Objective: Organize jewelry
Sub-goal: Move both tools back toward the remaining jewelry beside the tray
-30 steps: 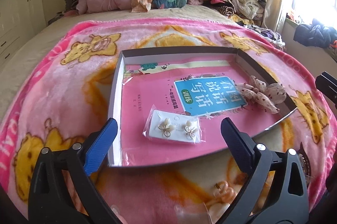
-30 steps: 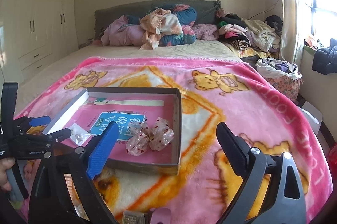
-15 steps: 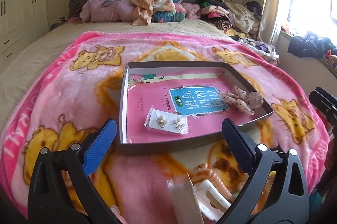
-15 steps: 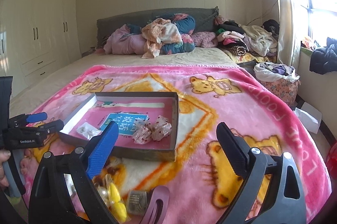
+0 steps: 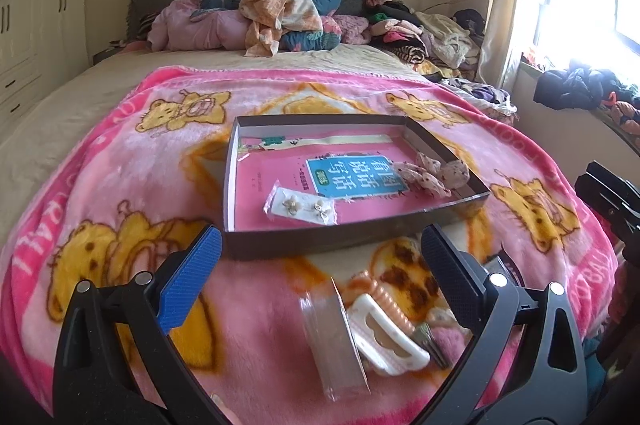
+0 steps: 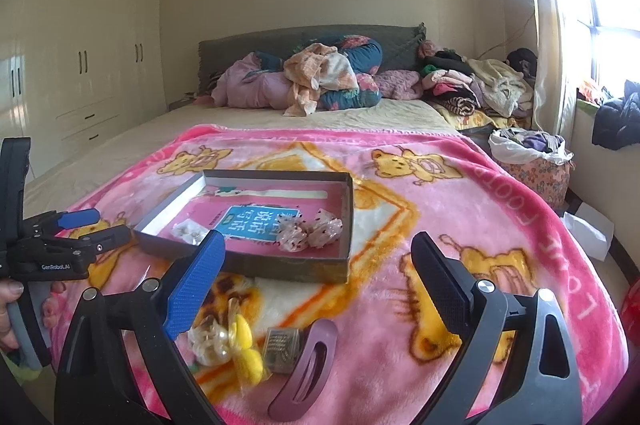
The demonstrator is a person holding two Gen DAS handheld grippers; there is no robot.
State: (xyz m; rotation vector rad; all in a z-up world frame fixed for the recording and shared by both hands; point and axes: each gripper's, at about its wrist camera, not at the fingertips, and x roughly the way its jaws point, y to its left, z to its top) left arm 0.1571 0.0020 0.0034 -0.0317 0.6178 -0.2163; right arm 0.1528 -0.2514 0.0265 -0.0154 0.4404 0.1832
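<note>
Jewelry (image 5: 372, 321) lies below both wide-open, empty grippers, left gripper (image 5: 320, 281) and right gripper (image 6: 316, 289).

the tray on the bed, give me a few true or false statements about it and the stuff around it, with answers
1. The earring card lies inside the tray. True.
2. The left gripper is shut on the white hair claw. False: it is open and empty, and the claw lies on the blanket in front of the tray.
3. The floral scrunchie sits in the tray, near its right wall. True.
4. The purple hair clip is in the tray. False: it lies on the blanket, outside the tray, near the right gripper.
5. The right gripper holds the yellow piece. False: it is open and holds nothing.
</note>
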